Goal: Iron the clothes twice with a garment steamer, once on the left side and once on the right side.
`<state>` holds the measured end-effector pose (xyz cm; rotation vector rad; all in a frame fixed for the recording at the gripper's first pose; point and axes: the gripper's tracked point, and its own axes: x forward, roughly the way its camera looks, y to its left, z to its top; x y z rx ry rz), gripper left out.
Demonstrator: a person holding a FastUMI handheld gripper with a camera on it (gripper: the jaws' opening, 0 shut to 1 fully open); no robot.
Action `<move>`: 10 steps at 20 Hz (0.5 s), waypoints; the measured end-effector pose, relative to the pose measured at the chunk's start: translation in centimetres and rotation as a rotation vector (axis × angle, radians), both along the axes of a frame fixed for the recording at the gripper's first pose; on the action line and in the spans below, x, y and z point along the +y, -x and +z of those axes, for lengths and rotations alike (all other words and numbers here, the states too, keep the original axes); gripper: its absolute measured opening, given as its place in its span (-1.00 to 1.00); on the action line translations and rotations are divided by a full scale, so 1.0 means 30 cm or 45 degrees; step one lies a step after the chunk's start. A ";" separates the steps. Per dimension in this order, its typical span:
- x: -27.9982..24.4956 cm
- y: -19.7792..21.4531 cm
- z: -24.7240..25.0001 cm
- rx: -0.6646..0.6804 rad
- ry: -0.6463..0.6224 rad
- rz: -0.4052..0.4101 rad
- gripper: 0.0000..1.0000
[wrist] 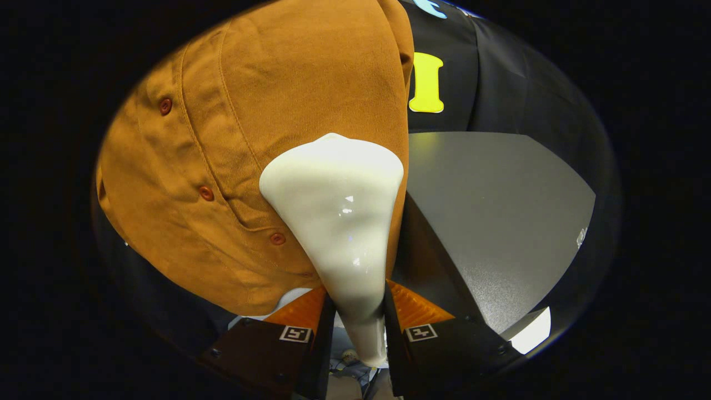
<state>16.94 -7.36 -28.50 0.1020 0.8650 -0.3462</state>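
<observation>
The gripper [358, 319] pinches the narrow handle of a glossy cream-white garment steamer [339, 222] between both fingers; its wide head seems pressed against the hanging orange-brown buttoned corduroy shirt [250, 111].

glossy smooth plastic steamer [339, 222]; matt ribbed cloth shirt [250, 139]; speckled matt tabletop [500, 222]

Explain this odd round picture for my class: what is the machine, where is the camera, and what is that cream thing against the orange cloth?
The camera rides on a hand-held two-finger gripper and looks forward along its fingers. The fingers are shut on the narrow handle of a cream garment steamer. Its wide head presses against a hanging orange-brown corduroy shirt with a row of buttons. Beside the shirt there is a grey panel, with the booth's black cloth wall above it.
</observation>
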 end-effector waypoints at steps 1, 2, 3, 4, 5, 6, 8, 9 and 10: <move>0.004 0.007 -0.005 0.008 0.001 0.001 -0.07; 0.004 0.015 -0.006 0.012 0.007 0.002 -0.07; 0.004 0.022 0.000 0.010 0.012 0.005 -0.07; 0.006 0.025 0.011 0.002 0.017 0.006 -0.07; 0.008 0.027 0.030 -0.012 0.024 0.006 -0.07; 0.009 0.024 0.053 -0.034 0.033 0.006 -0.07; 0.015 0.018 0.128 -0.105 0.061 0.011 -0.07; 0.018 0.009 0.178 -0.153 0.079 0.015 -0.07; 0.024 -0.003 0.233 -0.205 0.096 0.021 -0.07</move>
